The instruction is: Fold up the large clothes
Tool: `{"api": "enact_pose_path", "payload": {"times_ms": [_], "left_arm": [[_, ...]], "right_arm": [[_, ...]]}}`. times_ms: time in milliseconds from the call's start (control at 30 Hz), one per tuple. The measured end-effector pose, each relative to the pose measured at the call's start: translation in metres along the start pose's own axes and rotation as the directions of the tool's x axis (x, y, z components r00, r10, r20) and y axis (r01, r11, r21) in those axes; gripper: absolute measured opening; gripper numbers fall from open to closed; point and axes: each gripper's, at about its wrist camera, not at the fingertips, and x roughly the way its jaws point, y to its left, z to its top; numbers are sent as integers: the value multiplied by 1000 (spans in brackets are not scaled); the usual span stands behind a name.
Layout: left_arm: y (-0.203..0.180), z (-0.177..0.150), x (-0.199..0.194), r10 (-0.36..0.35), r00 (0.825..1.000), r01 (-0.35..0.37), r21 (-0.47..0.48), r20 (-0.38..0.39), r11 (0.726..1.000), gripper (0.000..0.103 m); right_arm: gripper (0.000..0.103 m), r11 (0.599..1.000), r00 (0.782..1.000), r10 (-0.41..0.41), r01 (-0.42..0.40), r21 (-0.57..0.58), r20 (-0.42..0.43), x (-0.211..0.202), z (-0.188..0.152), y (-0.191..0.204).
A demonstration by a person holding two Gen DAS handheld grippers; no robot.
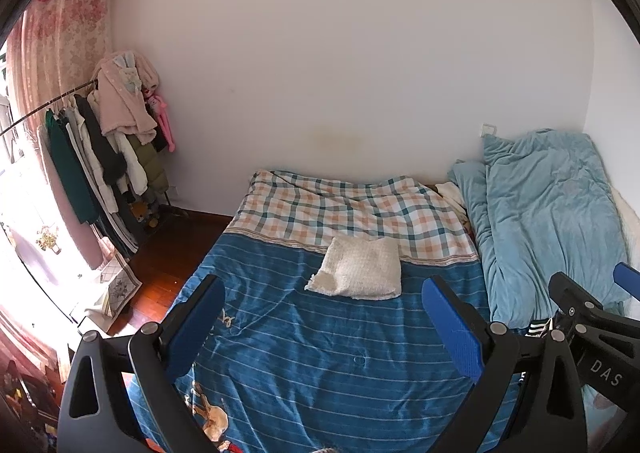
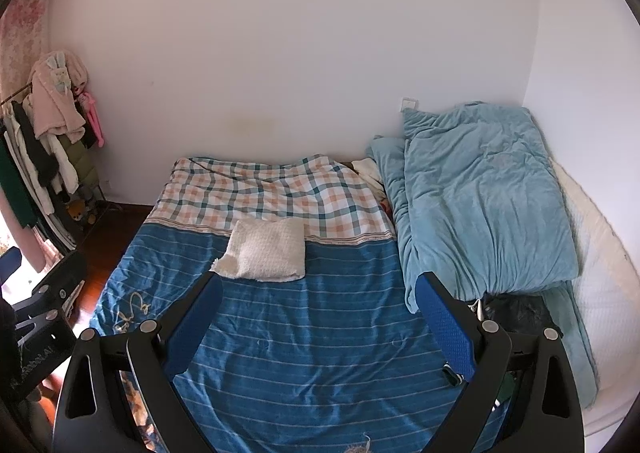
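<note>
Both grippers hang over the near end of the bed, each with its blue-padded fingers spread wide apart and nothing between them. From the left wrist view, the left gripper (image 1: 324, 329) frames a stretch of the blue striped bedspread (image 1: 320, 353), and the right gripper (image 1: 588, 313) shows at the right edge of that view as a black frame with a blue pad tip. From the right wrist view, the right gripper (image 2: 318, 327) hovers above the same bedspread (image 2: 312, 353), while the left gripper (image 2: 36, 293) appears at the far left edge, dark and partly cut off.

Out ahead of the fingers lies a cream knitted garment (image 1: 358, 269), already folded into a neat, roughly square bundle. It rests flat on the bedspread, its far edge touching the band where the blue stripes meet a plaid section (image 1: 344, 209) in orange, teal and white. Neither gripper touches the garment (image 2: 266, 251).

Along the right side of the bed a pale blue quilt (image 2: 480, 205) is bunched up against the white wall (image 2: 300, 33). Just beside its near end sits something dark (image 2: 516, 313); what it is I cannot tell. In the left corner stands a clothes rack (image 1: 100, 145) crowded with coats, a pink fleece draped on top, next to a pink floral curtain (image 1: 64, 33).
</note>
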Motion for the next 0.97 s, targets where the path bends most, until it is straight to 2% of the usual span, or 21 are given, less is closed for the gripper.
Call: {"api": "enact_pose_path", "payload": {"times_ms": [967], "left_arm": [[6, 1, -4, -4, 1000, 4, 2, 0, 1000, 101]], "right_arm": [[98, 1000, 1000, 4, -4, -4, 2, 2, 0, 8]]}}
